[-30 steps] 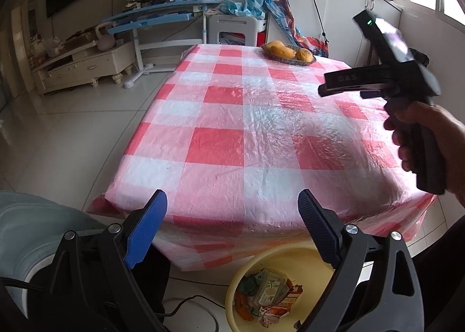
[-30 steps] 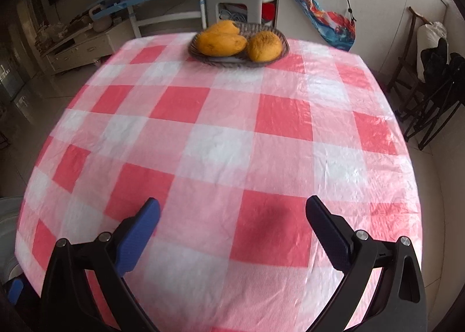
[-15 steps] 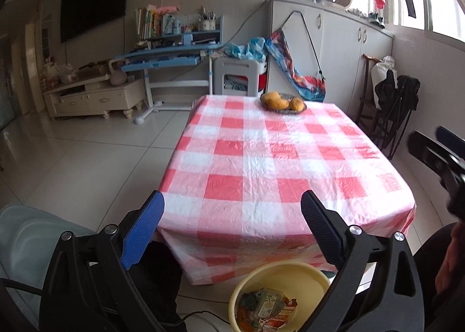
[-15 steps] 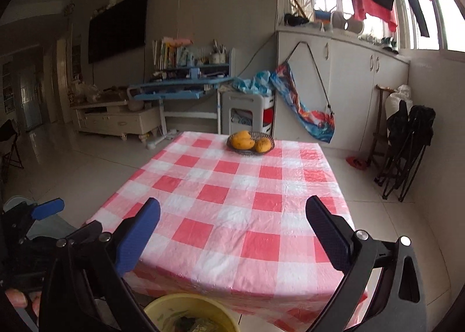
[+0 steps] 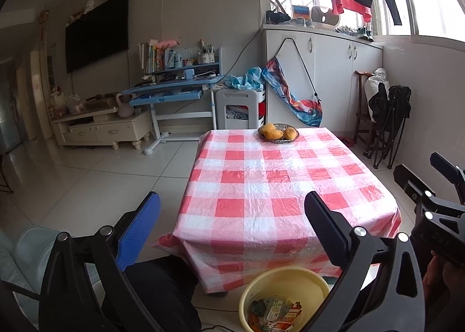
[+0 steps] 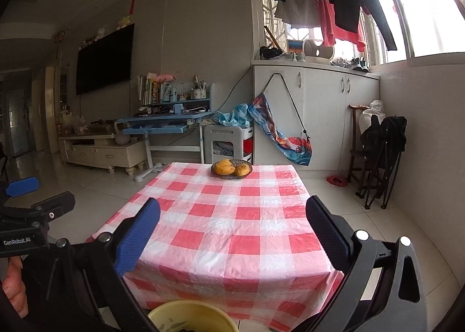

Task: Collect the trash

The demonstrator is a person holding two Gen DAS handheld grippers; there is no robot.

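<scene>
both grippers hang short of the near edge of the table, the left gripper [image 5: 232,224] and the right gripper [image 6: 232,227] each with jaws spread wide and holding nothing. the trash [image 5: 273,313], crumpled wrappers and packets, lies inside a yellow basin [image 5: 290,279] on the floor just below the table's near edge. the red-and-white checked tablecloth [image 6: 241,224] carries only a wicker dish of mangoes [image 6: 231,169] at its far end.
</scene>
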